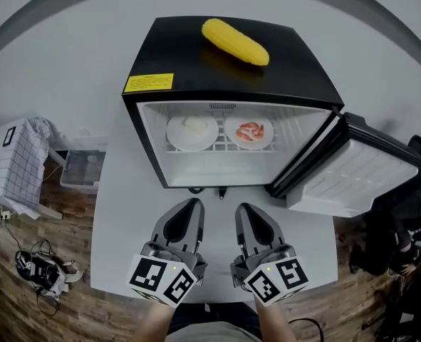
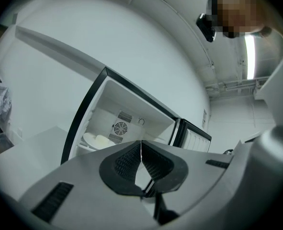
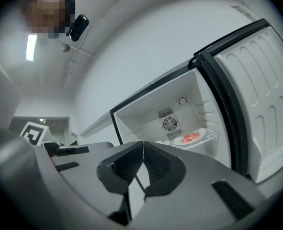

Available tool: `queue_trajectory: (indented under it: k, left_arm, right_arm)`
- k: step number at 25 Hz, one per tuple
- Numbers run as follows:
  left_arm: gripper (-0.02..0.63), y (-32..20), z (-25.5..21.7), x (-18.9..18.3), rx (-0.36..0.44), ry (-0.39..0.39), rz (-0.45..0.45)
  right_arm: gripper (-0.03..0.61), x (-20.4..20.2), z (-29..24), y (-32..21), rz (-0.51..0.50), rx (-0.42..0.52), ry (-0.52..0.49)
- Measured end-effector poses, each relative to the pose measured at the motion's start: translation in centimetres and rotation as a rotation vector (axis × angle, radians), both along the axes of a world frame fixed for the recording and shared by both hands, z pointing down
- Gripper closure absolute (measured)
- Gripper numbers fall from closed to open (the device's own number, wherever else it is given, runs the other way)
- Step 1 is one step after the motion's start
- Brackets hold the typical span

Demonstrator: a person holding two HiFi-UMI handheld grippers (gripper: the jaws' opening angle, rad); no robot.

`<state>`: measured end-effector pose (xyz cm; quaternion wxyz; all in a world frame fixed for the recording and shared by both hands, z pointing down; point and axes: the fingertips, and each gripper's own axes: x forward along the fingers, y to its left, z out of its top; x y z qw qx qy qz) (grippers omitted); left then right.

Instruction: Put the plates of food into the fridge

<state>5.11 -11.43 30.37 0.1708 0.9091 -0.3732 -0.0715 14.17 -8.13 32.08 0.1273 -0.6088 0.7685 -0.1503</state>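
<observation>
Left hand-held gripper (image 1: 189, 209): jaws pressed together with nothing between the pads; held level over the near part of the counter, pointing at the fridge opening.
Right hand-held gripper (image 1: 244, 212): jaws likewise together and empty; just right of the left one, clear of the fridge.
Counter (image 1: 121, 219): white surface carrying the fridge; no plate shows on it.
Mini fridge (image 1: 189, 48): black cabinet with a white interior, on the far part of the counter.
Door (image 1: 352, 173): swung wide open to the right.
Wire shelf (image 1: 221, 147): the far shelf inside the cabinet; it bears both plates.
Left plate (image 1: 191, 131): white, with pale food, on the left half of the shelf.
Right plate (image 1: 248, 132): white, with red food, just beside the left plate on the right half.
Corn cob (image 1: 235, 41): yellow, lying on the fridge top, not on a plate.
Done: both visible plates of food stand inside the fridge.
Left: judged almost nothing; the loading appears complete, and only the open door might want closing.
</observation>
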Motion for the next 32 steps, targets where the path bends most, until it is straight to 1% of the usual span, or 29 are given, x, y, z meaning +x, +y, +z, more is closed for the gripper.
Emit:
queue_trajectory:
  k: [3,6,7,8,9,10,12,14,17,19,21,24,26,27,29,32]
  left_arm:
    - [0.604,-0.5,-2.0,-0.9,-0.028,0.060,0.027]
    - [0.603,-1.0,-4.8,-1.1,-0.057,0.132,0.089]
    - [0.603,-1.1,-5.9,-1.1,-0.057,0.144,0.113]
    - [0.603,-1.3,-7.0,-1.1,-0.047,0.147,0.131]
    - [0.603,-1.6,-8.2,-1.3,-0.028,0.143,0.139]
    - [0.603,-2.0,-9.5,-1.5,-0.004,0.135,0.141]
    - [0.603,-2.7,-11.8,-2.0,0.039,0.125,0.138]
    - [0.603,-3.2,-13.5,-2.6,0.064,0.126,0.138]
    - [0.603,-3.0,-13.7,-3.2,0.074,0.111,0.131]
    - [0.603,-2.6,-12.5,-3.4,0.055,0.105,0.127]
    - [0.603,-2.1,-11.0,-3.4,0.019,0.109,0.132]
    - [0.603,-1.3,-8.5,-3.4,-0.043,0.111,0.140]
    - [0.603,-1.2,-7.2,-3.6,-0.082,0.114,0.139]
    - [0.603,-1.2,-6.7,-3.7,-0.101,0.119,0.136]
    - [0.603,-1.3,-5.8,-4.1,-0.133,0.134,0.129]
    - [0.603,-1.5,-5.0,-4.6,-0.166,0.156,0.120]
  right_arm:
    - [0.565,-0.5,-2.3,-0.3,-0.059,0.018,-0.077]
    - [0.565,0.0,-5.6,-1.3,-0.133,0.036,-0.167]
    - [0.565,0.3,-6.9,-1.6,-0.159,0.040,-0.180]
    - [0.565,0.7,-8.2,-2.0,-0.181,0.046,-0.173]
    - [0.565,1.1,-9.7,-2.4,-0.197,0.057,-0.141]
    - [0.564,1.6,-11.3,-2.7,-0.203,0.074,-0.087]
    - [0.565,2.5,-14.5,-3.4,-0.199,0.112,0.060]
    - [0.563,3.1,-17.5,-4.2,-0.196,0.145,0.215]
    - [0.563,3.9,-21.4,-6.4,-0.194,0.166,0.441]
    - [0.561,4.9,-23.0,-9.1,-0.200,0.131,0.546]
    - [0.561,5.8,-23.5,-12.3,-0.231,0.052,0.594]
    - [0.559,6.4,-22.7,-16.6,-0.313,-0.100,0.623]
    - [0.505,6.3,-22.0,-18.8,-0.360,-0.191,0.646]
    - [0.494,6.2,-21.8,-19.7,-0.378,-0.227,0.653]
    - [0.482,6.1,-21.8,-21.3,-0.402,-0.281,0.649]
    - [0.470,6.3,-22.2,-23.6,-0.403,-0.325,0.642]
